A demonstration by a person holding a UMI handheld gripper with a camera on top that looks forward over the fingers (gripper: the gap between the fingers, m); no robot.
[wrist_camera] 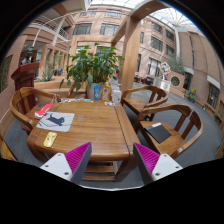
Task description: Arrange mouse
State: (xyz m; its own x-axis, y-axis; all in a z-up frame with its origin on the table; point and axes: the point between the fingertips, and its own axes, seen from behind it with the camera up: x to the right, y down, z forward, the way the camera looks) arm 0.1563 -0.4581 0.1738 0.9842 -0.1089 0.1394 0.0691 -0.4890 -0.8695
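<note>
A black mouse (57,121) lies on a pale grey mouse pad (50,126) on the left part of a wooden slatted table (100,125). My gripper (112,166) is well short of the table's near edge and to the right of the mouse. Its fingers are wide open and hold nothing. The magenta pads (76,160) face each other with only the table's edge and floor between them.
A red item (44,110) lies behind the pad and a yellow one (49,139) in front of it. A potted plant (92,65), a blue can (97,92) and a bottle (116,95) stand at the far end. Wooden chairs (165,135) ring the table.
</note>
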